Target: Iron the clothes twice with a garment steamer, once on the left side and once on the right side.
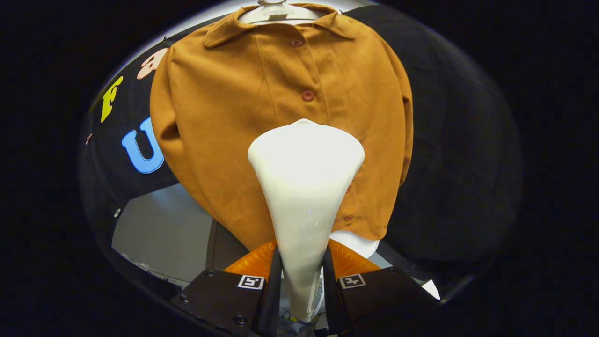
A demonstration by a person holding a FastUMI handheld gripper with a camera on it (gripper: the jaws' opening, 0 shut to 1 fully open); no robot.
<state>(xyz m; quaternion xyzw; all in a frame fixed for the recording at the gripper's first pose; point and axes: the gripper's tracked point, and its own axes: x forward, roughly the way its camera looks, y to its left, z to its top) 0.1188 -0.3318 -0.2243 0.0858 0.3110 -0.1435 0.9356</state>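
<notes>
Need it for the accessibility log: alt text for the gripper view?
The hand-held gripper is shut on a white garment steamer, whose wide head points at the front of a brown buttoned shirt. The shirt hangs on a white hanger before the booth's black cloth wall.

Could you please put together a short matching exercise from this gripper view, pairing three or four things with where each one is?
Things:
1. garment steamer
2. shirt
3. hanger
4. gripper

Places:
A. at the shirt's collar, carrying it
B. hanging buttoned in front of the black cloth wall
C. held between the fingers, wide head towards the shirt's front
D. closed on the steamer's narrow handle, one finger on each side

Pairs: 1-C, 2-B, 3-A, 4-D
</notes>
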